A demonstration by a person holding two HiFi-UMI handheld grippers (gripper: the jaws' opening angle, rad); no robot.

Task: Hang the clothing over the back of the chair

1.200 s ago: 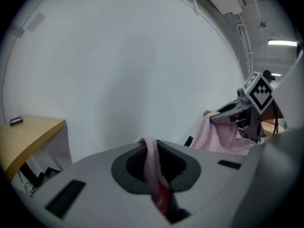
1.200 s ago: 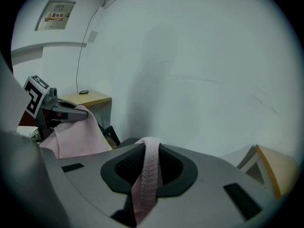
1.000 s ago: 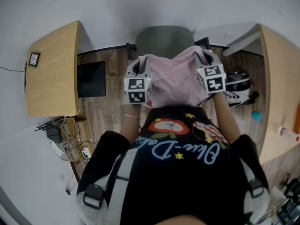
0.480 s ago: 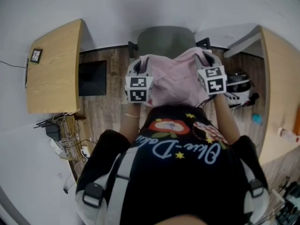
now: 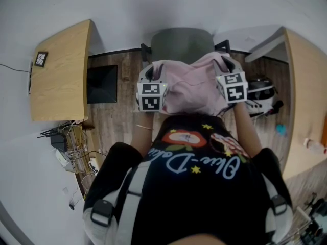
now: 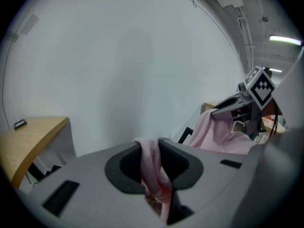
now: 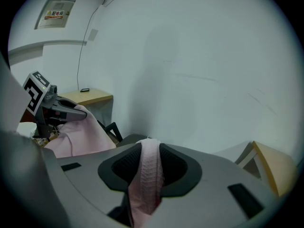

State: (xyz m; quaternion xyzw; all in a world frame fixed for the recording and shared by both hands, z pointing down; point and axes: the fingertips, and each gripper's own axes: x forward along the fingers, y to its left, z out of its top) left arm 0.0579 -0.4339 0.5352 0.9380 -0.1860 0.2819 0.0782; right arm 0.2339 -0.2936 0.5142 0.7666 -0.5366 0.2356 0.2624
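Note:
A pink garment (image 5: 191, 86) is stretched between my two grippers above the back of a grey-green chair (image 5: 181, 44). My left gripper (image 5: 152, 68) holds its left edge. In the left gripper view a thin fold of the garment (image 6: 152, 167) is still pinched between the jaws of that gripper (image 6: 151, 146), which have just been opening. My right gripper (image 5: 225, 61) is at the right edge. Its jaws (image 7: 149, 148) have just been opening wide, and the ribbed hem (image 7: 148, 175) lies loosely between them. Each gripper view shows the other gripper (image 6: 230, 110) (image 7: 64, 108) with pink cloth hanging from it.
A wooden desk (image 5: 59, 75) stands at the left and another (image 5: 306, 96) at the right. A black panel (image 5: 102, 84) lies on the wooden floor left of the chair. A dark helmet-like object (image 5: 260, 89) sits at the right, cables (image 5: 66, 147) at the lower left. A white wall is ahead.

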